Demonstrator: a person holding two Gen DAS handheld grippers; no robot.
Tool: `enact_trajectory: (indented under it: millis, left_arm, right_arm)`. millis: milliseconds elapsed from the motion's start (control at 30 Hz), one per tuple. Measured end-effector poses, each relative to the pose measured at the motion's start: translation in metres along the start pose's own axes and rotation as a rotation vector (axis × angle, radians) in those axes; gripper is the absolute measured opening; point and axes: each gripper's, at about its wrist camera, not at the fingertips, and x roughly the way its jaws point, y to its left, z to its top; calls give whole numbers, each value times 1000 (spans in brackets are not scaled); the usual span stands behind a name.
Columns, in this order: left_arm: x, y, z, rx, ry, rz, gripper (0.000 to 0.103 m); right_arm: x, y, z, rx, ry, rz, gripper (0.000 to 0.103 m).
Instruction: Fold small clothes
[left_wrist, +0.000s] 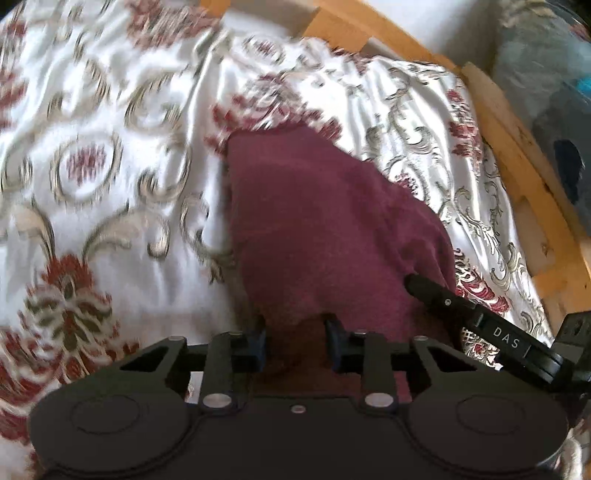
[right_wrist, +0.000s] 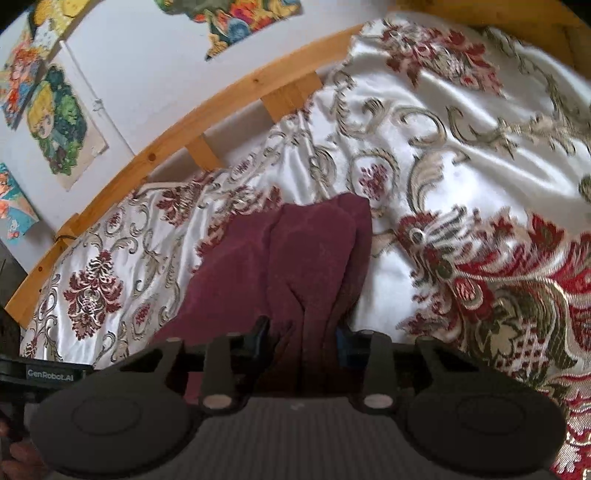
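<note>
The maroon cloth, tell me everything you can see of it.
The maroon cloth is a soft, fuzzy, plain dark-red fabric with no print. It drapes away from the cameras onto the floral bedspread, its far end resting there, creased into lengthwise folds in the right wrist view. Its near edge is bunched between the pads of both the left gripper and the right gripper, which grip it side by side.

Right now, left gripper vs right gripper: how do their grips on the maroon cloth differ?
The left gripper pinches a flat, smooth edge of the maroon cloth; the right gripper clamps a bunched, vertically pleated section. In the left wrist view the cloth spreads wide and taut ahead; in the right wrist view it falls in narrow folds. Shared: both jaws are closed on the same cloth, over the floral bedspread.
</note>
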Motion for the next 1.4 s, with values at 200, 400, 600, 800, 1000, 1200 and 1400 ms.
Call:
enact_trajectory:
  millis: [200, 400, 600, 800, 1000, 1200, 1400]
  left_arm:
    - [-40, -25, 7, 219, -115, 112, 30]
    - [-81, -12, 12, 300, -255, 229, 30]
    - [-76, 35, 22, 233, -285, 319, 30]
    - [-59, 72, 17, 114, -221, 319, 31]
    - [-49, 71, 15, 119, -201, 333, 35]
    - [-49, 66, 17, 126, -192, 357, 45]
    - [-57, 61, 12, 122, -210, 374, 71]
  right_arm:
    - [-7, 31, 2, -81, -90, 63, 36]
    - [10, 90, 11, -257, -182, 130, 36]
    - [67, 132, 14, -356, -125, 153, 36]
    - [106, 135, 6, -309, 3, 101, 36]
    - [107, 121, 5, -295, 52, 57, 41]
    - [106, 113, 3, -284, 48, 31, 51]
    - [99, 117, -3, -293, 15, -3, 62]
